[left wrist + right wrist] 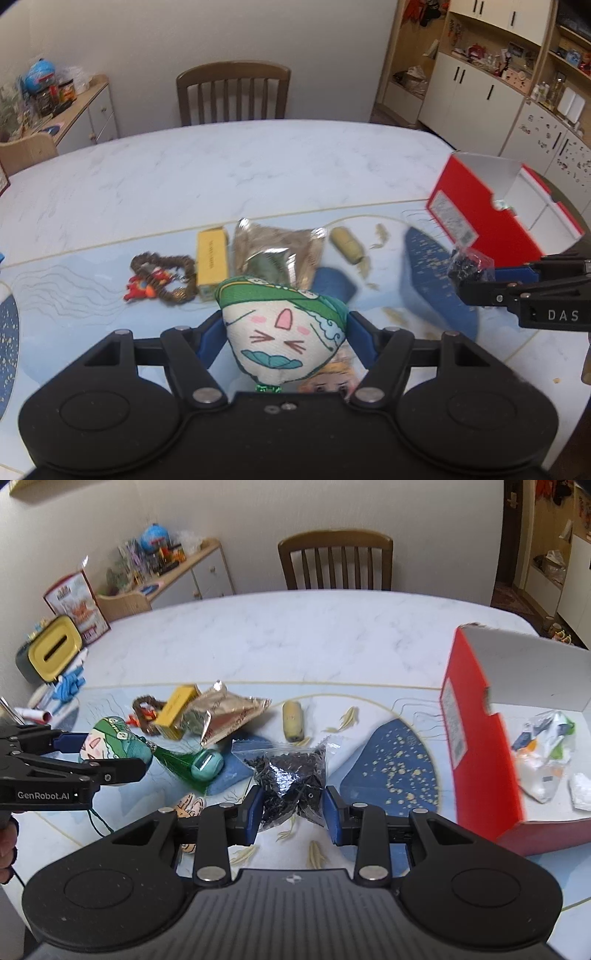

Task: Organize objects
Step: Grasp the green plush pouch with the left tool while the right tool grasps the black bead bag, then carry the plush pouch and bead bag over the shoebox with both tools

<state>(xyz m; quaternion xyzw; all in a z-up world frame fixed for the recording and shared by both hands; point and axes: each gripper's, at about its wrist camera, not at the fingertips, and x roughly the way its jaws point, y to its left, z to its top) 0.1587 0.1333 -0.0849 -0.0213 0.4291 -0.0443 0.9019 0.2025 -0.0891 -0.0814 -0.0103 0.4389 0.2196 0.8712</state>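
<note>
Gripping a bag of black beads (286, 775) in my right gripper (293, 806), I see the red box (476, 738) open to my right, nearer this hand; my left gripper (286, 332) clasps a stuffed pouch (282, 328).

Woven cloth pouch (284, 332) between left jaws, glossy clear plastic bag (291, 775) between right jaws, crinkled foil packet (277, 254) beyond, matt red cardboard box (476, 738)

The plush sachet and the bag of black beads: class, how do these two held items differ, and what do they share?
The plush sachet is opaque printed cloth with a cartoon face; the bag of black beads is clear plastic showing its contents. The left gripper holds the sachet, the right gripper the bag. Both are soft and gripped above the table.
</note>
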